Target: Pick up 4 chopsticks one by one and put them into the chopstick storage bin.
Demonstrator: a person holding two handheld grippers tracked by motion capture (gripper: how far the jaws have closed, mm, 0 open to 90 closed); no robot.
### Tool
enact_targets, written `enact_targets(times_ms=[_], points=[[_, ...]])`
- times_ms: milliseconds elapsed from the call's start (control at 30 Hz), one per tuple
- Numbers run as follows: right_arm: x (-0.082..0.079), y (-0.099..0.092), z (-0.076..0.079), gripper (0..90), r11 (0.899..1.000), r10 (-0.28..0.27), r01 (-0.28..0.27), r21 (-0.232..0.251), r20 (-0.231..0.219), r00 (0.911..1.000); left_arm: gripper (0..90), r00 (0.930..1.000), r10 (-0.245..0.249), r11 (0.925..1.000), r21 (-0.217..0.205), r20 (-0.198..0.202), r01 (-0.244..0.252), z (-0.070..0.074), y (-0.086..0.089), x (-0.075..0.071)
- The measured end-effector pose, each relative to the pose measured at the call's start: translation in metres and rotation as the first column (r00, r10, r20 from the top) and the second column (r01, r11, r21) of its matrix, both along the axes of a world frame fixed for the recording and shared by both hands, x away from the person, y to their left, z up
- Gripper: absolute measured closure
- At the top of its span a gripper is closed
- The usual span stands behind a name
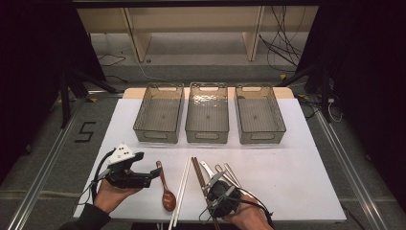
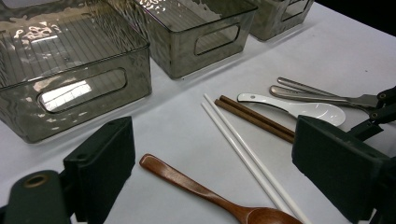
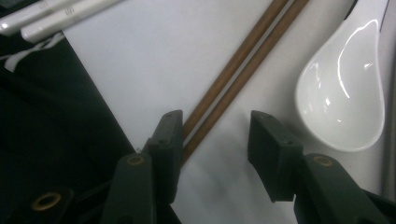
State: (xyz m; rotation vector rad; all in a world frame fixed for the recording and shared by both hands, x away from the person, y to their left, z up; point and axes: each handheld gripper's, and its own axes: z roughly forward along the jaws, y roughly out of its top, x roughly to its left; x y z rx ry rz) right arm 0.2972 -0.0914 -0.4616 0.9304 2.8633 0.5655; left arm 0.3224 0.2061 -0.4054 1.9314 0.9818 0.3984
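Right tongs [image 3: 212,144] hovering over brown chopsticks [image 3: 243,65] near front edge of table [image 1: 287,182], jaws part-open, straddling pair, not yet pinching. Sticks' long axis running away toward bins. Left tongs [image 2: 215,163] waiting wide open beside wooden spoon [image 2: 196,186], farther off.

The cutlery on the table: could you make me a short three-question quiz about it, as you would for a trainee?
1. True or false: the three clear bins already hold cutlery.
2. Which pair lies between the right gripper jaws? A white chopsticks B brown chopsticks C metal utensils
3. Which utensil lies nearest the left gripper?

Key
1. False: all three are empty.
2. B; the pads are not yet pressing on them.
3. The wooden spoon.
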Motion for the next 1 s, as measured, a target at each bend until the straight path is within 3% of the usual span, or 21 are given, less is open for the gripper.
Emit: enact_targets(times_ms=[667,1000], points=[[0.002,-0.008,0.002,76.5,0.996,0.023,-0.024,-0.085,-0.012,0.9997,12.7,1.0000,-0.005,0.9999,0.010,0.000,0.005,0.000,0.000,0.000],[0.004,-0.019,0.004,81.2,0.992,-0.016,0.012,-0.125,-0.028,0.9995,12.7,1.0000,-0.002,1.0000,0.004,0.003,0.002,0.000,0.000,-0.001]])
